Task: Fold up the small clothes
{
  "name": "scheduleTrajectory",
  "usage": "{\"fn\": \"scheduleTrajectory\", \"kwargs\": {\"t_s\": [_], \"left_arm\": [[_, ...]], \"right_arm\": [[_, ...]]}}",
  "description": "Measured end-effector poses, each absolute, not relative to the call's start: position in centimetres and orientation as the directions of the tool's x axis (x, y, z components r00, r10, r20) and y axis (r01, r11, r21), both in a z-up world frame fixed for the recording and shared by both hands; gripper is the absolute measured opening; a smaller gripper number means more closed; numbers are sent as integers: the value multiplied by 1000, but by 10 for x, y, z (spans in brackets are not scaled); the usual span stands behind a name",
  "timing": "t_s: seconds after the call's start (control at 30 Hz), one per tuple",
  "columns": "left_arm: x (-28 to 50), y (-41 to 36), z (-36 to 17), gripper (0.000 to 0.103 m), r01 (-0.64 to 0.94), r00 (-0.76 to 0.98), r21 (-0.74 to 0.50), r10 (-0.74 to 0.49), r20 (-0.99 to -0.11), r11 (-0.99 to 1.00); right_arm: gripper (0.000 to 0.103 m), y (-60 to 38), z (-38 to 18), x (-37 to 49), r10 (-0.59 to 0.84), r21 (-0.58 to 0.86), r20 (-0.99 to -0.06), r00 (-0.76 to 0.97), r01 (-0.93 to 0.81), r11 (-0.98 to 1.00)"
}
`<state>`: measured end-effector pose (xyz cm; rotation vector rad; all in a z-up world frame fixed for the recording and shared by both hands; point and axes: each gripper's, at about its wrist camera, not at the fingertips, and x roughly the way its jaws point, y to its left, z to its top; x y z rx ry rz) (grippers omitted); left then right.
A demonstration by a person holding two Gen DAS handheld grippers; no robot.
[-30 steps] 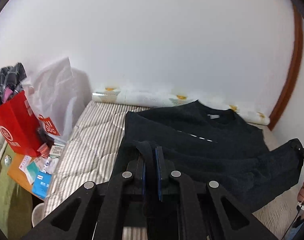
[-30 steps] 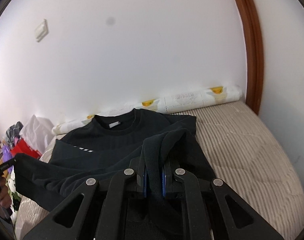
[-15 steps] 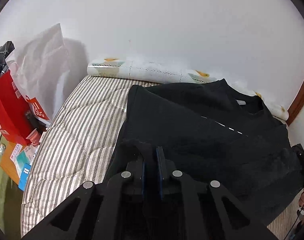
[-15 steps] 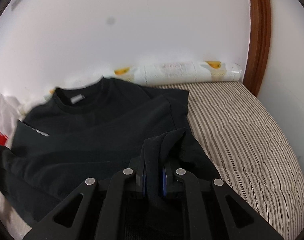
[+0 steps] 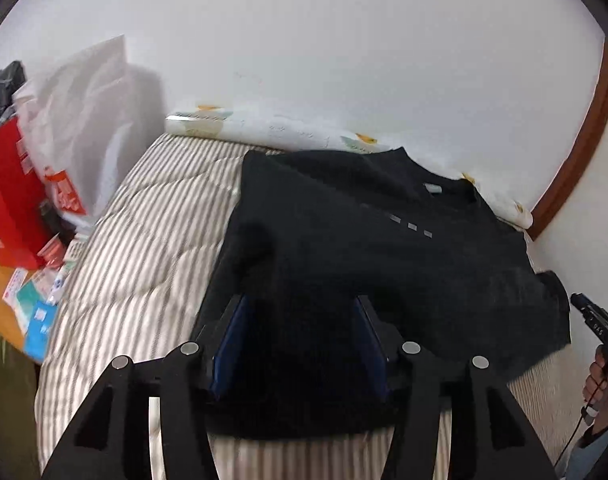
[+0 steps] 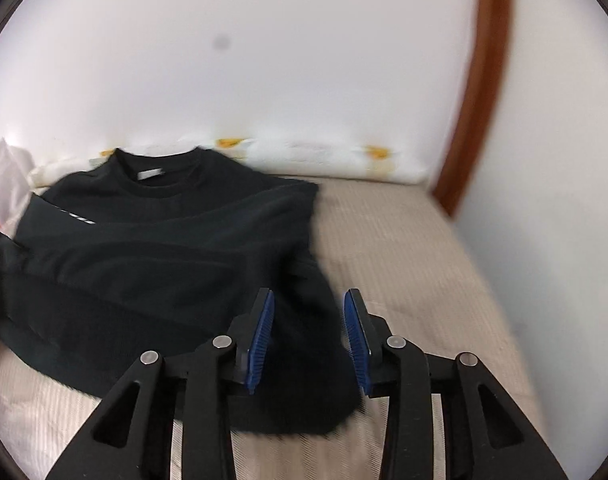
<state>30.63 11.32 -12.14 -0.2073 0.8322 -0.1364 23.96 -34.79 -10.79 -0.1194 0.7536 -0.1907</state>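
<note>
A black sweatshirt [image 5: 364, 248] lies on the striped mattress [image 5: 143, 248], its collar toward the wall and its lower part folded up over the body. My left gripper [image 5: 299, 316] hangs over the near left corner with its jaws opening; dark cloth lies between the blue pads [image 5: 231, 336], which no longer press it. In the right wrist view the same sweatshirt [image 6: 163, 256] spreads leftward, and my right gripper [image 6: 308, 316] stands over its near right corner, jaws opening, the cloth loose between the pads [image 6: 261, 332].
A rolled white pad with yellow prints [image 5: 271, 132] lies along the wall. A white plastic bag [image 5: 83, 120], a red bag [image 5: 7, 200] and small packets [image 5: 39, 300] crowd the mattress's left side. A brown wooden frame [image 6: 480, 80] stands at the right. A person's hand [image 5: 602, 368] holds the right gripper's handle.
Both grippers were shut on bunched sweatshirt cloth; they sank toward the mattress and their jaws have parted, and the cloth now lies flat on the garment.
</note>
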Motion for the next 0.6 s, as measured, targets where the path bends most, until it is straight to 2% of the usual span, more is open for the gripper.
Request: {"fn": "scheduleTrajectory", "kwargs": {"t_s": [0.3, 0.6], "left_arm": [[263, 149, -145, 53, -34, 619, -223, -155, -770, 974], [285, 156, -165, 54, -34, 586, -256, -188, -788, 966]], "right_arm": [[37, -396, -135, 209, -132, -22, -749, 650, 174, 985], [37, -412, -156, 233, -72, 91, -774, 629, 223, 970]]}}
